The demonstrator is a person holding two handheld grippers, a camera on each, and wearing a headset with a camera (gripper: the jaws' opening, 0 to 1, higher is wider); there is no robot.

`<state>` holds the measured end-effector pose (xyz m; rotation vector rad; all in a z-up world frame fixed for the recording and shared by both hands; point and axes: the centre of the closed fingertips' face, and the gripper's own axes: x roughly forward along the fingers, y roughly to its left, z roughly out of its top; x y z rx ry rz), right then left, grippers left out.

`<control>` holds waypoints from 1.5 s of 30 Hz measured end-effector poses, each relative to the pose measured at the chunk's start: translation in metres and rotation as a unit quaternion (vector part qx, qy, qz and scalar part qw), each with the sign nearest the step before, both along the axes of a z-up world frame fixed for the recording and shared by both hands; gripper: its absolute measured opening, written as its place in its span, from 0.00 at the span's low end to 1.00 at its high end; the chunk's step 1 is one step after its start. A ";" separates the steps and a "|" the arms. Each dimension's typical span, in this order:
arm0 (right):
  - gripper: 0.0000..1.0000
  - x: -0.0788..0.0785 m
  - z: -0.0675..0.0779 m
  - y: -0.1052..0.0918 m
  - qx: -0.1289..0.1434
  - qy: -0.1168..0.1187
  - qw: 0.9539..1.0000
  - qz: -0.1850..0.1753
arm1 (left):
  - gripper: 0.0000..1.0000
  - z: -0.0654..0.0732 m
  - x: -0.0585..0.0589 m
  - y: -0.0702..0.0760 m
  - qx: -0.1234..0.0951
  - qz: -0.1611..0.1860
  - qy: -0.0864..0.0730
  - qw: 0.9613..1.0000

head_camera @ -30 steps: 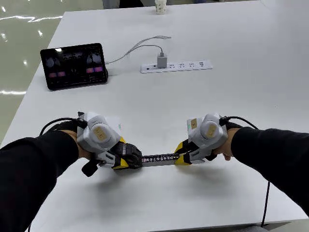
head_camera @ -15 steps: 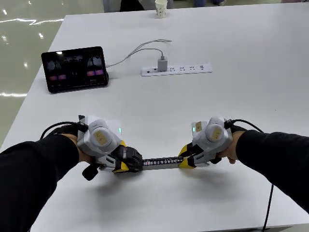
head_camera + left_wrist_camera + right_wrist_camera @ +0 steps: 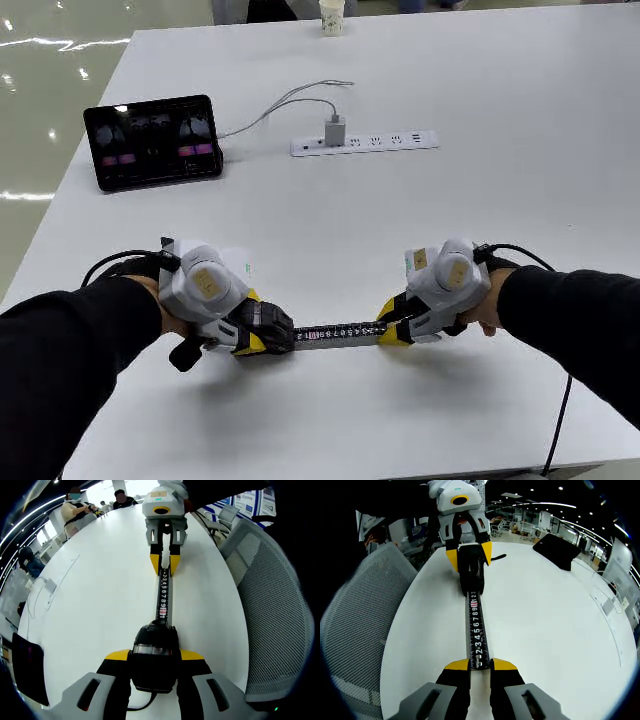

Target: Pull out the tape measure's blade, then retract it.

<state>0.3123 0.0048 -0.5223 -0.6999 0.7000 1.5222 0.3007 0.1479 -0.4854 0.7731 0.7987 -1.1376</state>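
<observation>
The tape measure's case sits low on the white surface, close to its near edge, clamped between the jaws of the left hand-held gripper. Its blade runs right from the case with a short length out. The right hand-held gripper has its yellow tips pinched on the blade's free end, just past the lowest numerals.

I judge the pull-out to be under way. To do it well, hold the case steady and draw the right one straight along the blade's own line, flat and level, so the blade neither twists nor kinks. A slack pinch would probably let the end snap back. For the retract, feeding it home slowly seems safer than letting go.

To the right the surface lies bare as far as the head view reaches, so the pull has room. The tablet, the power strip and the cup lie well apart on the far side. A mesh chair stands beyond the near edge, so keep the pull parallel to that edge.
</observation>
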 end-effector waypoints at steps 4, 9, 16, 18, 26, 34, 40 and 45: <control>0.11 0.000 0.000 -0.004 0.000 0.001 1.000 -0.002 | 0.29 0.000 0.000 0.000 0.000 0.000 0.000 1.000; 0.10 0.000 0.000 -0.006 0.002 0.000 1.000 -0.003 | 0.29 0.001 0.000 -0.001 0.000 0.000 -0.001 1.000; 0.11 0.000 0.000 -0.011 0.000 0.001 1.000 -0.007 | 0.29 0.001 -0.001 0.000 -0.001 0.002 -0.002 1.000; 0.11 0.001 0.000 -0.012 0.001 0.001 1.000 -0.007 | 0.29 0.001 -0.001 0.000 -0.002 0.002 -0.002 1.000; 0.10 0.003 0.000 -0.019 -0.001 -0.001 1.000 -0.007 | 0.29 0.001 -0.001 0.000 -0.003 0.001 -0.003 1.000; 0.10 0.005 -0.001 -0.027 -0.004 -0.005 1.000 -0.009 | 0.29 0.001 0.000 0.000 -0.004 0.002 -0.003 1.000; 0.10 0.005 -0.001 -0.032 -0.008 -0.008 1.000 -0.008 | 0.29 0.001 0.000 0.000 -0.004 0.002 -0.003 1.000; 0.10 0.005 -0.001 -0.035 -0.009 -0.008 1.000 -0.010 | 0.29 0.001 -0.001 0.000 -0.003 0.002 -0.004 1.000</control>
